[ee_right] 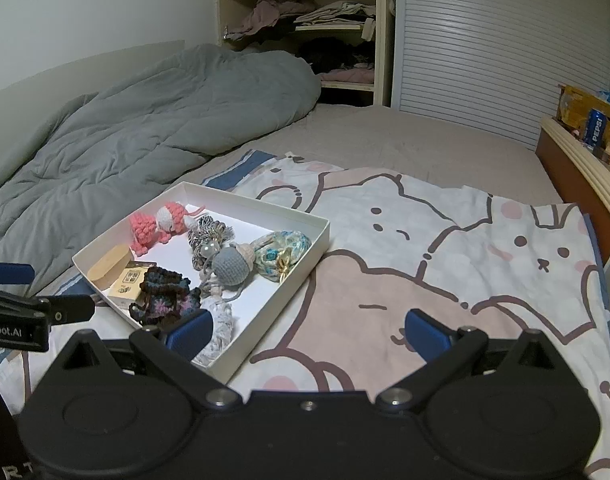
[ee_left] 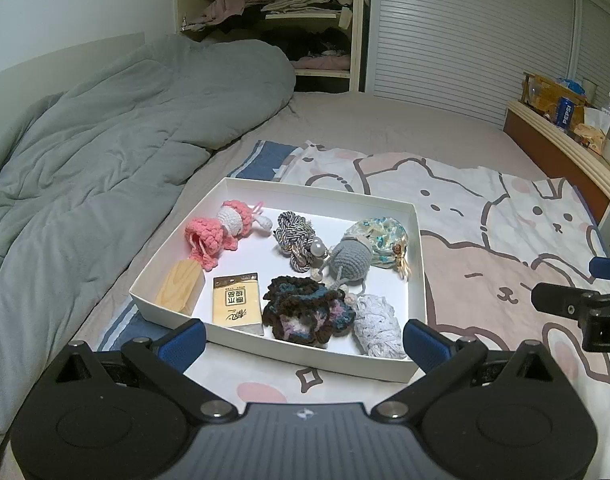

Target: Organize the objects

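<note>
The white tray [ee_left: 415, 240] lies with its long axis running from 7 to 1 o'clock, full of crocheted pieces. Left gripper [ee_left: 303, 340] and right gripper [ee_right: 307, 334] both gape wide, empty, touching nothing.

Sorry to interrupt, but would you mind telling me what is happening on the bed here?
A person holds a hand-held gripper in each hand above a bed, for sorting small objects. Both the left hand-held gripper and the right hand-held gripper are open and empty. Everything sits inside the white tray on the cartoon-print sheet: a pink crochet doll, a wooden block, a tissue pack, a dark crochet scrunchie and more. Nothing is gripped.
</note>
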`<state>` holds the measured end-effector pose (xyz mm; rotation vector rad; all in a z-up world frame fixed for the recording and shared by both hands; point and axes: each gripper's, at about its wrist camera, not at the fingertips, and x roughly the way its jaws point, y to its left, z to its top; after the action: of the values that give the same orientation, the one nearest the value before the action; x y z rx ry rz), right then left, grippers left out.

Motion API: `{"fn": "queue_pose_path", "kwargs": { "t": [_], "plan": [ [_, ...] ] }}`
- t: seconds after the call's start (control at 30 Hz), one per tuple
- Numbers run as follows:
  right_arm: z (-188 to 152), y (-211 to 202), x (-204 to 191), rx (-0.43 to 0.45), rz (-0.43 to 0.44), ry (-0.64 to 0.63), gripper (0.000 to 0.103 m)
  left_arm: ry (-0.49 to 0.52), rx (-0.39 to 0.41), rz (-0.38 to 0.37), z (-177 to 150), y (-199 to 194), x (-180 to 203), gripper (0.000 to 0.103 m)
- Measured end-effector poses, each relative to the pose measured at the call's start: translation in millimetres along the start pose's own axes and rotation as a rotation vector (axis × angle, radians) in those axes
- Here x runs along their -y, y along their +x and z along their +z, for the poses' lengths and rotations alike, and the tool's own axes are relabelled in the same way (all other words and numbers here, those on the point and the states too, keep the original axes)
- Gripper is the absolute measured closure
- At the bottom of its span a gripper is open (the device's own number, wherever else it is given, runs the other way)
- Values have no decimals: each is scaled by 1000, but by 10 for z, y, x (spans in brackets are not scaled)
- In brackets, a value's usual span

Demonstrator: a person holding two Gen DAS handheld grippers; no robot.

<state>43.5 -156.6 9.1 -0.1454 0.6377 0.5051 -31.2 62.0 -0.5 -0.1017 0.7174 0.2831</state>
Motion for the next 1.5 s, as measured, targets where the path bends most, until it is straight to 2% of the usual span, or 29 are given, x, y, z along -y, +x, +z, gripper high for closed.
{"fn": "queue_pose_path", "kwargs": {
  "t": [1.5],
  "plan": [
    [-31, -7, -15, 2, -1, -9, 0, 3, -4, -1, -4, 12, -16, 0]
  ]
}}
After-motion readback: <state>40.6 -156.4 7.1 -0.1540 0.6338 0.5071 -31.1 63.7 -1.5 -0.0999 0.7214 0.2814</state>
